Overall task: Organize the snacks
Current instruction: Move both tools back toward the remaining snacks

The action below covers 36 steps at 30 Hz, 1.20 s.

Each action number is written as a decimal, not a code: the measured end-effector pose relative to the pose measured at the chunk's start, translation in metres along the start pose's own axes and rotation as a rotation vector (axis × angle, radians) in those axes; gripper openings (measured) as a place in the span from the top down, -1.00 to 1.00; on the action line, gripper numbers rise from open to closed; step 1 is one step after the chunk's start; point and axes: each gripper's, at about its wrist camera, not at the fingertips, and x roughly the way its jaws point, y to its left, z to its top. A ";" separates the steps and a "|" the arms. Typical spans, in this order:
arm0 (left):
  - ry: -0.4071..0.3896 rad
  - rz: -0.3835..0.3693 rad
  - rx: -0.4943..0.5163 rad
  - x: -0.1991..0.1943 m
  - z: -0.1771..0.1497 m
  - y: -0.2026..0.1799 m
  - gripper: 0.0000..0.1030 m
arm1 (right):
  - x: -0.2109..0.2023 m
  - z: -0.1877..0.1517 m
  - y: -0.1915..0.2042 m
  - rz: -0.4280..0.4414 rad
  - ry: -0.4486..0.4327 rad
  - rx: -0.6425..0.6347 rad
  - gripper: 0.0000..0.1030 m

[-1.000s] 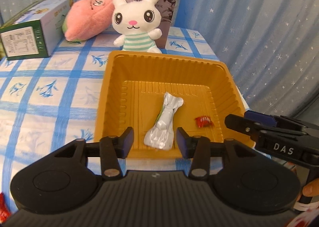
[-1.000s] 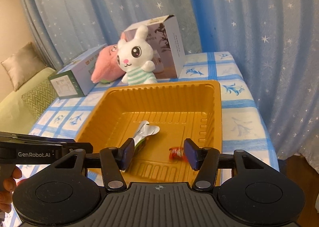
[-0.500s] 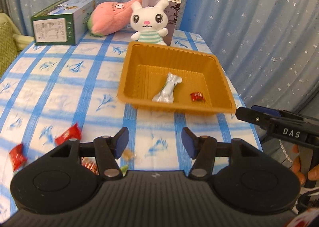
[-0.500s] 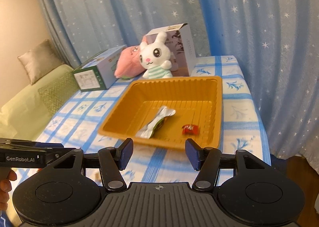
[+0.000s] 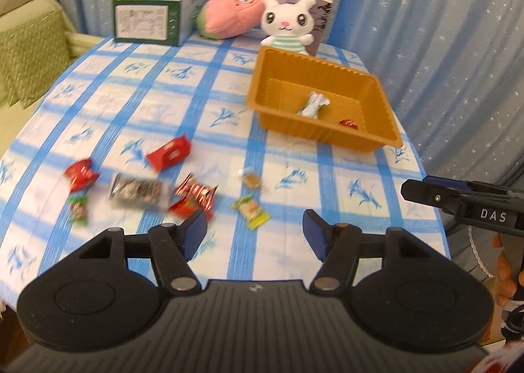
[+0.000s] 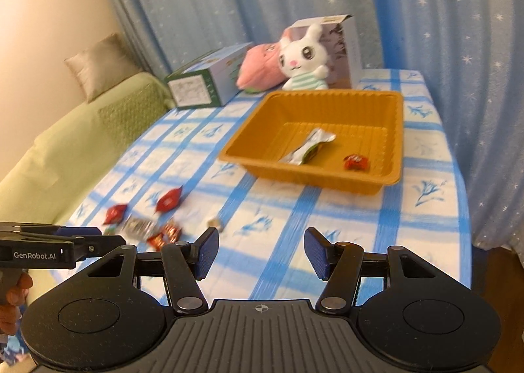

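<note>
Left claw: my left gripper [image 5: 253, 229] has its jaws wide apart with nothing between them; a second ago they were narrower, close over the tray.
Right claw: my right gripper [image 6: 258, 253] also stands apart and empty, about as wide as before.
Table: the blue checked cloth [image 5: 183, 101] now fills most of both views, because both claws have pulled back from the tray toward the near edge.
Tray: the orange tray [image 5: 381, 111] sits at the far right of the table, in front of the white rabbit toy [image 5: 288, 24].
Already in tray: a silver packet [image 5: 312, 106] and a small red candy [image 5: 348, 124] lie on its floor, apart from each other.
Loose snacks: still on the cloth at the near left, well apart from the tray, lie a clear dark bar [image 5: 137, 191], a red packet [image 5: 168, 153], another red packet [image 5: 80, 173], a striped red wrapper [image 5: 193, 197], a yellow-green candy [image 5: 250, 211], a small brown candy [image 5: 250, 179] and a small green one [image 5: 78, 209].
Meaning: I judge that one delivery is finished and the next pick begins; most of the sorting is not yet done.
</note>
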 end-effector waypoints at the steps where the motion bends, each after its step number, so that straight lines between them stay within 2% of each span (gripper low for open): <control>1: 0.000 0.007 -0.006 -0.003 -0.004 0.002 -0.19 | 0.000 -0.004 0.003 0.007 0.008 -0.007 -0.13; 8: -0.001 0.059 -0.062 -0.020 -0.034 0.021 -0.19 | 0.012 -0.024 0.026 0.051 0.072 -0.074 -0.13; 18: 0.002 0.134 -0.145 -0.035 -0.057 0.057 -0.18 | 0.038 -0.039 0.054 0.108 0.138 -0.148 -0.13; 36: -0.007 0.246 -0.228 -0.035 -0.068 0.115 -0.16 | 0.104 -0.042 0.075 0.115 0.141 -0.244 -0.12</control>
